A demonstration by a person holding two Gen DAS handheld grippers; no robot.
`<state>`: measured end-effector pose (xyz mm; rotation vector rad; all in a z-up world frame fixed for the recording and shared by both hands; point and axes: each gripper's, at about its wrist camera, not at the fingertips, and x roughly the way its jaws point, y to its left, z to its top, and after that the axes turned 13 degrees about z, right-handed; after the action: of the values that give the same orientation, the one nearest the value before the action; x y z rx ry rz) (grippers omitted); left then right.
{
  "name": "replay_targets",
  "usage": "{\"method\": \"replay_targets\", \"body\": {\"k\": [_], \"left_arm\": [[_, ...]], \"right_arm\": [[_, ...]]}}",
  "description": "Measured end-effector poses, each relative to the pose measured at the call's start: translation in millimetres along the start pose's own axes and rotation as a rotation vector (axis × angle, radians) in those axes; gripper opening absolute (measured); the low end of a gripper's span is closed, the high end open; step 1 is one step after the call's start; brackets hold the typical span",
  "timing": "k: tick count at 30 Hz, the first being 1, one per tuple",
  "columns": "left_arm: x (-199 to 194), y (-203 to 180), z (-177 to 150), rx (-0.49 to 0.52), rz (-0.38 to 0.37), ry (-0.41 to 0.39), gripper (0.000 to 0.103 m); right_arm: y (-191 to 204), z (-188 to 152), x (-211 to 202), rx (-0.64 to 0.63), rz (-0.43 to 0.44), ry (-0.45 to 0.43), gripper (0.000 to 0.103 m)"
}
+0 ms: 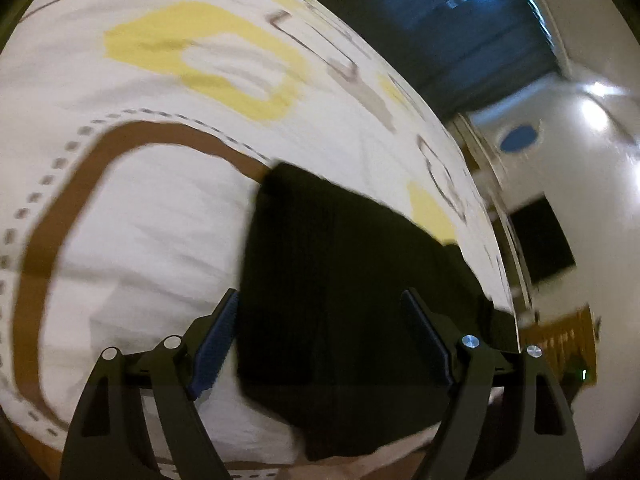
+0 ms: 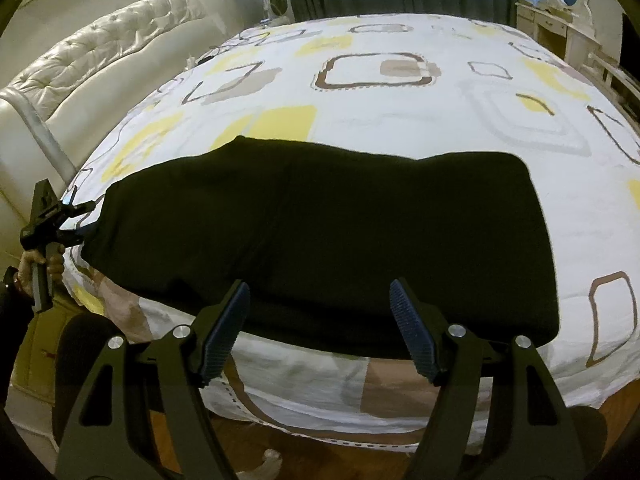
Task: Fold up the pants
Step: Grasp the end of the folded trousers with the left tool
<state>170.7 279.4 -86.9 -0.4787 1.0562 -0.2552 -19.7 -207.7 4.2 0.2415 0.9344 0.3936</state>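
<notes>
1. The black pants (image 2: 320,236) lie flat along the near edge of the bed (image 2: 400,120), on its patterned cover, already doubled into one long dark band; one end sits by the headboard (image 2: 100,64), the other reaches toward the foot.
2. The left gripper (image 2: 82,216) is at the headboard end with its jaws spread; the cloth edge lies just at its tips, and I cannot tell whether they touch it.
3. The right gripper (image 2: 320,324) hovers over the near long edge, jaws wide, nothing pinched.
4. The step looks like taking hold for the next fold; each claw should bite through all layers, not only the top one; lift both together and keep the band taut; lay end onto end squarely, edges matched, before letting go.
</notes>
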Motion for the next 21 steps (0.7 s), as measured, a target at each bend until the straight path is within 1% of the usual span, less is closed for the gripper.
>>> {"method": "replay_targets", "body": {"k": [2, 3, 5, 7, 10, 13, 14, 15, 16, 17, 18, 20, 21], "left_arm": [[2.3, -2.4, -1.8, 0.026, 0.0, 0.016, 0.08], [2.7, 1.0, -1.7, 0.015, -0.009, 0.027, 0.08], [2.9, 11.4, 0.7, -0.027, -0.058, 0.049, 0.084], [2.4, 15.0, 1.4, -0.024, -0.093, 0.057, 0.087], [-2.6, 14.8, -2.5, 0.001, -0.09, 0.059, 0.087], [-3.7, 15.3, 2.3, -0.043, -0.089, 0.056, 0.086], [-2.8, 11.6, 2.4, -0.035, -0.081, 0.053, 0.077], [-0.7, 5.9, 1.8, -0.006, -0.055, 0.052, 0.068], [2.5, 3.7, 2.4, 0.018, -0.02, 0.057, 0.048], [3.1, 3.4, 0.0, 0.037, 0.03, 0.06, 0.035], [2.9, 4.9, -1.6, 0.034, 0.032, 0.059, 0.034], [1.2, 8.9, -2.4, 0.01, 0.002, 0.059, 0.024], [1.3, 8.5, -2.7, 0.008, 0.003, 0.061, 0.024]], "right_arm": [[2.4, 0.0, 2.2, -0.005, 0.002, 0.005, 0.073], [2.6, 0.1, 2.6, -0.006, 0.004, 0.007, 0.073], [4.3, 0.0, 2.3, -0.007, 0.009, 0.005, 0.073], [4.5, 0.2, 2.2, -0.006, 0.012, 0.002, 0.073], [4.3, 0.0, 2.3, 0.001, 0.022, 0.002, 0.073], [2.9, 0.2, 2.8, 0.002, 0.023, 0.008, 0.073], [1.9, 0.3, 2.3, 0.007, 0.027, 0.008, 0.073], [0.7, 0.4, 1.7, 0.014, 0.031, 0.007, 0.073], [-0.4, 0.6, 1.0, 0.02, 0.033, 0.004, 0.073], [-0.9, 0.8, 0.6, 0.024, 0.034, 0.001, 0.073], [-1.3, 1.1, 0.5, 0.026, 0.034, 0.0, 0.073], [-1.9, 1.2, 0.5, 0.026, 0.031, -0.002, 0.073], [-2.0, 1.1, 0.7, 0.025, 0.032, -0.001, 0.073]]}}
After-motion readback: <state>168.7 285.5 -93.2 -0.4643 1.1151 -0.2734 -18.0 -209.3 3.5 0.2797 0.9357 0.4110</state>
